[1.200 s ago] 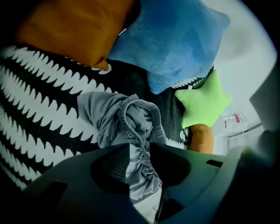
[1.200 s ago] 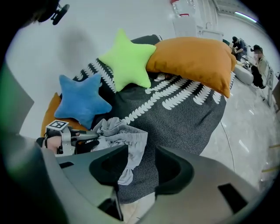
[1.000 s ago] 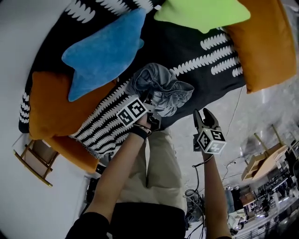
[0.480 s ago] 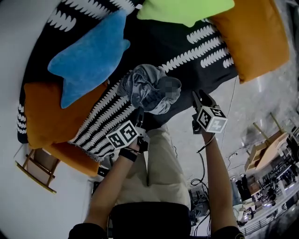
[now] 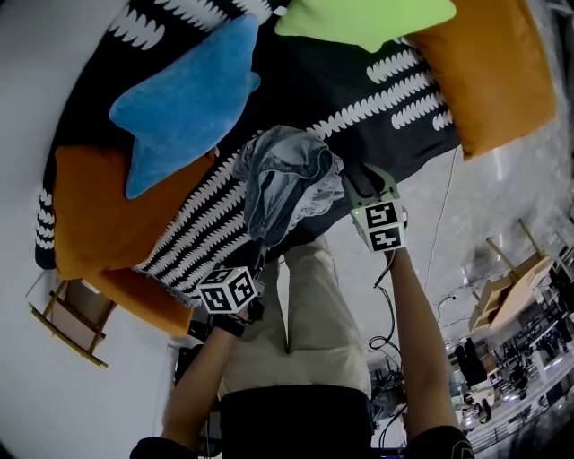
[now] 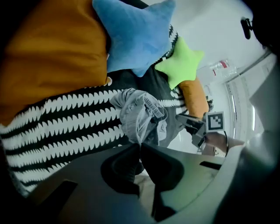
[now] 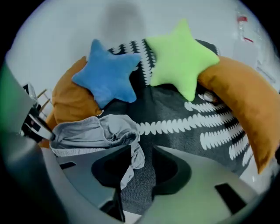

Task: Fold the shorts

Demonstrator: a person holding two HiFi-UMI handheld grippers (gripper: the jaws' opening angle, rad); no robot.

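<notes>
Head view: limp, light shorts (image 5: 287, 179) hang pinched in left gripper (image 5: 261, 255); right gripper (image 5: 357, 181), jaws apart and just closing around a loose flap, should take the waistband.

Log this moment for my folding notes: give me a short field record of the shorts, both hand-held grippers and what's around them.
shorts: grey shorts, crumpled, unfolded, on the black-and-white patterned cover
left hand-held gripper: shut on an edge of the shorts
right hand-held gripper: open, jaws just been closing; a flap of the shorts at the gap, not pinched
nearby: blue star pillow, green star pillow, orange cushion
</notes>
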